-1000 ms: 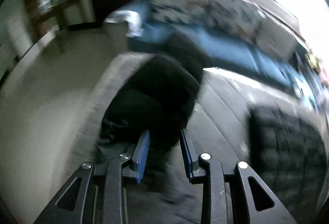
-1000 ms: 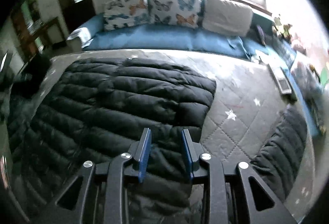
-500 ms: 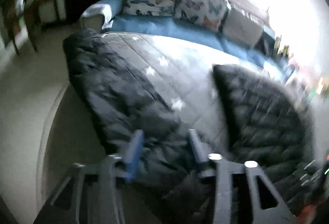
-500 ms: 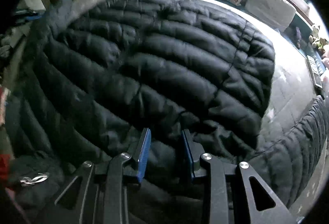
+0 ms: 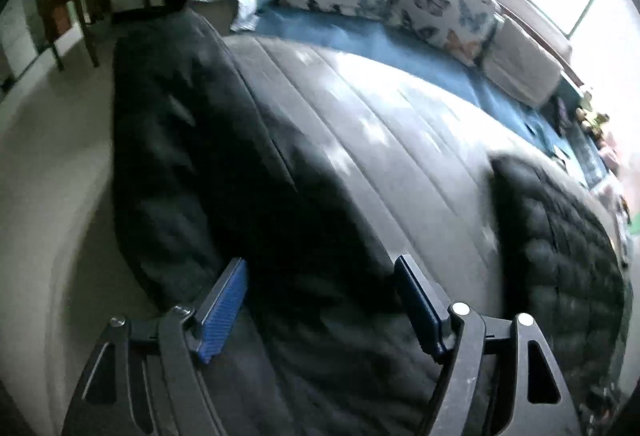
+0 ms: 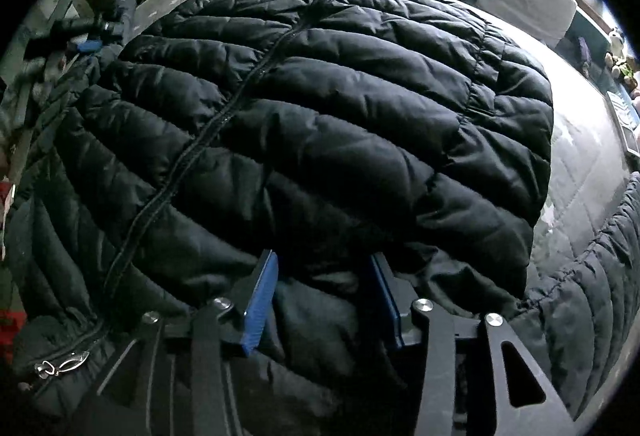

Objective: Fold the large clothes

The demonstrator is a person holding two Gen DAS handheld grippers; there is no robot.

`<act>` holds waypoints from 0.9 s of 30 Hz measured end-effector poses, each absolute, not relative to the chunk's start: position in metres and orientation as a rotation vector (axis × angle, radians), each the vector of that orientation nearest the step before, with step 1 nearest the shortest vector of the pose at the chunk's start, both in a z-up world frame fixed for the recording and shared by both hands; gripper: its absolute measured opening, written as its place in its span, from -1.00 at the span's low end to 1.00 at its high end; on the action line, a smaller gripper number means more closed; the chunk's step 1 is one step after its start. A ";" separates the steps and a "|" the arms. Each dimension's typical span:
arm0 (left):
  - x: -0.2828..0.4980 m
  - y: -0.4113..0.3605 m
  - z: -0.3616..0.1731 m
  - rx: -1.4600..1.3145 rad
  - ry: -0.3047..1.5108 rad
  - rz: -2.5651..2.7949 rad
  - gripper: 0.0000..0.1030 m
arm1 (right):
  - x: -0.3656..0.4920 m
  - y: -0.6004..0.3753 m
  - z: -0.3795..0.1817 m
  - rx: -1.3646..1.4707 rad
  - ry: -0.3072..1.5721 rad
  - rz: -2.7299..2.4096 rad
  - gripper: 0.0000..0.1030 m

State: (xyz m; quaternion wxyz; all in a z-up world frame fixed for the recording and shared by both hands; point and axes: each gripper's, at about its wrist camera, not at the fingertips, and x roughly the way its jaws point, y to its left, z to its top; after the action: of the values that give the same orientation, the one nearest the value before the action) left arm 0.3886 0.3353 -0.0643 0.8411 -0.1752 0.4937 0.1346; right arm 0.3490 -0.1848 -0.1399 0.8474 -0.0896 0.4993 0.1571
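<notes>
Since half a second ago your left gripper (image 5: 320,300) has spread its blue-padded fingers (image 5: 224,304) wide, and your right gripper (image 6: 324,296) has opened too, both released and holding nothing

You look to be between folds on the black quilted puffer jacket (image 6: 320,107), which lies spread across the grey quilted bed cover (image 6: 580,155), zip up, its hem end nearest you at the bed's front edge. In the right wrist view the jacket's cloth bulges between the spread fingers, touching or nearly so; I cannot tell which. In the left wrist view a dark, blurred sleeve or side panel (image 5: 192,155) runs along the bed's left edge and passes between the fingers

Your next move, I judge, is to close on that side panel and the hem edge, then carry them over toward the zip
</notes>
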 end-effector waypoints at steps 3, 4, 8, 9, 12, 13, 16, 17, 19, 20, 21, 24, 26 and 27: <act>0.404 0.371 -0.072 -0.437 1.060 0.342 0.58 | 0.350 -0.186 -0.141 -0.189 1.053 0.335 0.11; 0.407 0.382 -0.080 -0.463 1.074 0.372 0.61 | 0.342 -0.185 -0.140 -0.188 1.052 0.337 0.13; 0.410 0.379 -0.080 -0.347 1.087 0.429 0.73 | 0.345 -0.186 -0.140 -0.178 1.052 0.347 0.18; 0.406 0.375 -0.073 -0.328 1.087 0.447 0.72 | 0.345 -0.186 -0.139 -0.182 1.051 0.348 0.18; 0.385 0.358 -0.049 -0.402 1.026 0.342 0.71 | 0.337 -0.189 -0.131 -0.183 1.022 0.345 0.18; 0.374 0.349 -0.039 -0.404 1.000 0.297 0.71 | 0.332 -0.191 -0.128 -0.181 1.013 0.343 0.18; 0.356 0.326 -0.034 -0.413 0.995 0.228 0.72 | 0.318 -0.197 -0.122 -0.159 1.001 0.331 0.18; 0.353 0.318 -0.038 -0.412 1.001 0.209 0.71 | 0.311 -0.200 -0.118 -0.151 0.991 0.333 0.18; 0.347 0.303 -0.048 -0.350 0.999 0.211 0.72 | 0.296 -0.208 -0.112 -0.135 0.967 0.319 0.18; 0.346 0.296 -0.056 -0.315 1.013 0.216 0.72 | 0.287 -0.214 -0.108 -0.119 0.954 0.312 0.18; 0.342 0.288 -0.065 -0.302 1.025 0.217 0.73 | 0.279 -0.222 -0.105 -0.089 0.943 0.312 0.18; 0.343 0.281 -0.090 -0.271 1.052 0.242 0.79 | 0.261 -0.248 -0.097 -0.046 0.914 0.250 0.18; 0.344 0.279 -0.091 -0.250 1.045 0.249 0.80 | 0.248 -0.274 -0.092 -0.011 0.898 0.182 0.18; 0.345 0.276 -0.093 -0.249 1.049 0.250 0.83 | 0.242 -0.291 -0.090 0.022 0.890 0.146 0.18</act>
State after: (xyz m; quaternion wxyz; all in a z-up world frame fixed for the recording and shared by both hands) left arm 0.3450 0.2761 -0.0933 0.8508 -0.1183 0.4982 0.1185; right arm 0.2422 -0.2906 -0.0897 0.9000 0.0106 0.4300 0.0704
